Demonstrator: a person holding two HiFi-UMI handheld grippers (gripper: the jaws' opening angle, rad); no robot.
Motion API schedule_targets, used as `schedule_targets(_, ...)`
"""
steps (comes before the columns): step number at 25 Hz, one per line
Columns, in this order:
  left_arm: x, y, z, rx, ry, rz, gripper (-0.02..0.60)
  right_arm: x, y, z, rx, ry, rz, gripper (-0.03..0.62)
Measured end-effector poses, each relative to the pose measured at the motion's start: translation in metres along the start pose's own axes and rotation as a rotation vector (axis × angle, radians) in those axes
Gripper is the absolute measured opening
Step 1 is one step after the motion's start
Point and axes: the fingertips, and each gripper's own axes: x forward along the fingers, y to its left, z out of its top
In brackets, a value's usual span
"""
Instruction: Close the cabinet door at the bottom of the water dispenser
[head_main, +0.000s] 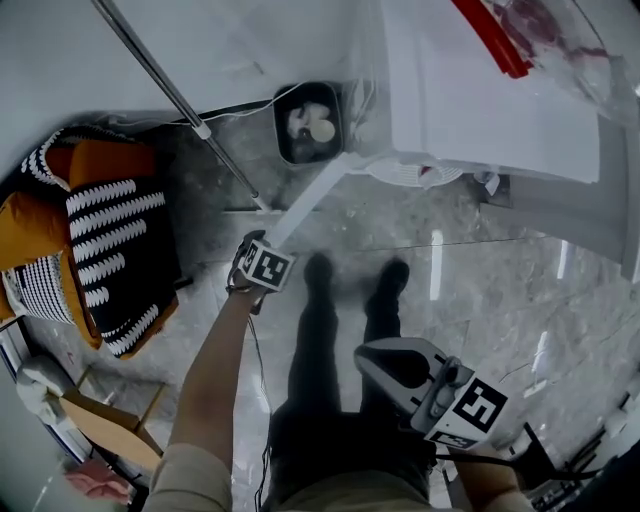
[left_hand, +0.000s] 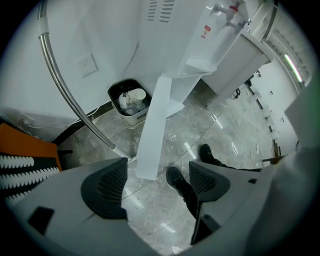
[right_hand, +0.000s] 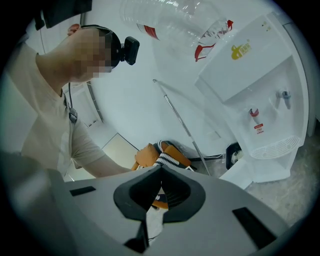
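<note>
The open cabinet door (head_main: 312, 192) juts diagonally from the water dispenser (head_main: 470, 90) across the frame's centre, splitting the floor (head_main: 520, 290). Right of it the marble lies bare — wide room there. Left of it the gap is tight: a black waste bin (head_main: 308, 122) at top centre, a slanted metal pole (head_main: 170, 85) crossing the upper left, an orange striped cushion (head_main: 110, 240) filling the left edge.

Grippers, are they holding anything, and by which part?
Nothing. The left gripper is open, the cabinet door ahead of its jaws ungrasped; the right gripper is shut on nothing.
</note>
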Motion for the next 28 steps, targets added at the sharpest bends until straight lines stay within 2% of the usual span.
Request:
schedule_targets(7,0.024,0.006,-0.004,-0.010,0.055,-0.006,0.353,-0.005,-0.011,-0.016,0.033,0.003,-0.016,0.008)
schedule_targets(11,0.031,0.002,-0.001,-0.049,0.071,-0.021,0.353,-0.009,-0.018,-0.019,0.047,-0.002,-0.018,0.008)
schedule_targets(23,0.037,-0.013,0.001,-0.062,0.062,-0.009,0.353,-0.027,-0.042,-0.025,0.096,-0.053,-0.041,0.008)
schedule_targets(28,0.044,-0.029,-0.001,-0.069,0.080,-0.044,0.353,-0.035,-0.051,-0.030,0.114,-0.065,-0.040,0.009)
